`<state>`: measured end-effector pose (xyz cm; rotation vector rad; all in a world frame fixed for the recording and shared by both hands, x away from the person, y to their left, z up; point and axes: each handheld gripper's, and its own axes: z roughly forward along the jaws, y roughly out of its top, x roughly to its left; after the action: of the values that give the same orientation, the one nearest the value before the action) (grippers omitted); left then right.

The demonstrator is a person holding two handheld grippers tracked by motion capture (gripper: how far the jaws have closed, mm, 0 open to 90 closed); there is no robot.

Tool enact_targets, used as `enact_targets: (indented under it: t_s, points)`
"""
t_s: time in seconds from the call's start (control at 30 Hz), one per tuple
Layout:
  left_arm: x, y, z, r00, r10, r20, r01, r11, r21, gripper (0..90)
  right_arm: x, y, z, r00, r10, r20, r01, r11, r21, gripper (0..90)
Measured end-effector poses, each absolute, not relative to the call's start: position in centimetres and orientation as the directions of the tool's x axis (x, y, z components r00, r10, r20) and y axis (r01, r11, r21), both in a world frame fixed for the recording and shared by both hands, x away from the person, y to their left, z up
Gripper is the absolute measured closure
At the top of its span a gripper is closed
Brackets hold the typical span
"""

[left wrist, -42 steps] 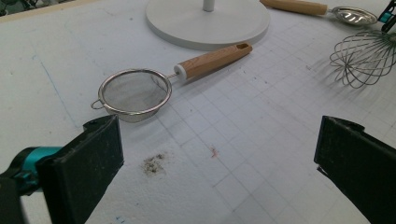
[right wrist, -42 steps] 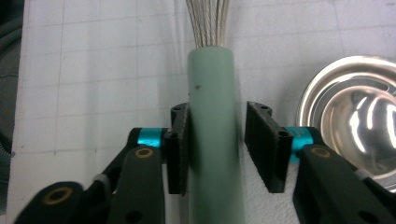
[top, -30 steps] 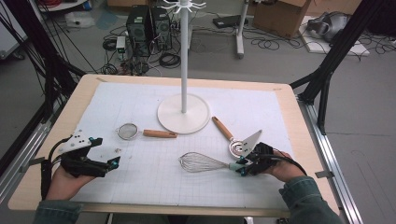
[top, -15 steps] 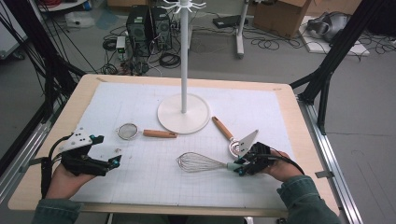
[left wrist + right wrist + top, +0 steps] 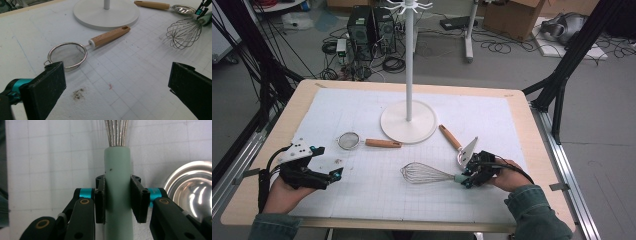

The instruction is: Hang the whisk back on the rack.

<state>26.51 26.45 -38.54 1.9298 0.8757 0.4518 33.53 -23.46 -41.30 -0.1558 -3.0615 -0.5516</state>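
Observation:
A wire whisk (image 5: 424,173) with a pale green handle (image 5: 117,170) lies on the white mat, right of the middle. My right gripper (image 5: 466,179) is shut on that handle, its black pads (image 5: 100,197) pressing on both sides. At the front left my left gripper (image 5: 329,161) rests low over the mat, open, with nothing between its jaws (image 5: 117,87). A small mesh strainer (image 5: 67,55) with a wooden handle lies just ahead of it. The whisk's wire head (image 5: 183,33) is at the far right of the left gripper view.
A white hook stand rises from a round base (image 5: 408,122) at the mat's middle back. A steel ladle (image 5: 464,150) with a wooden handle lies close beside the right gripper, its bowl (image 5: 192,187) at the jaws' right. A dark smudge (image 5: 78,93) marks the mat.

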Motion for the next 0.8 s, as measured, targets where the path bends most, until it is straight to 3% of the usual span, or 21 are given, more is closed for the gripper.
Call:
enact_targets:
  t_s: [0.8]
  points:
    - [26.9,23.6,-35.2,0.756,0.655,0.003,0.312,-0.364,0.877,1.7,32.7,-22.0,-39.0,-0.996,0.078,-0.032,0.05,0.851,0.523,69.1]
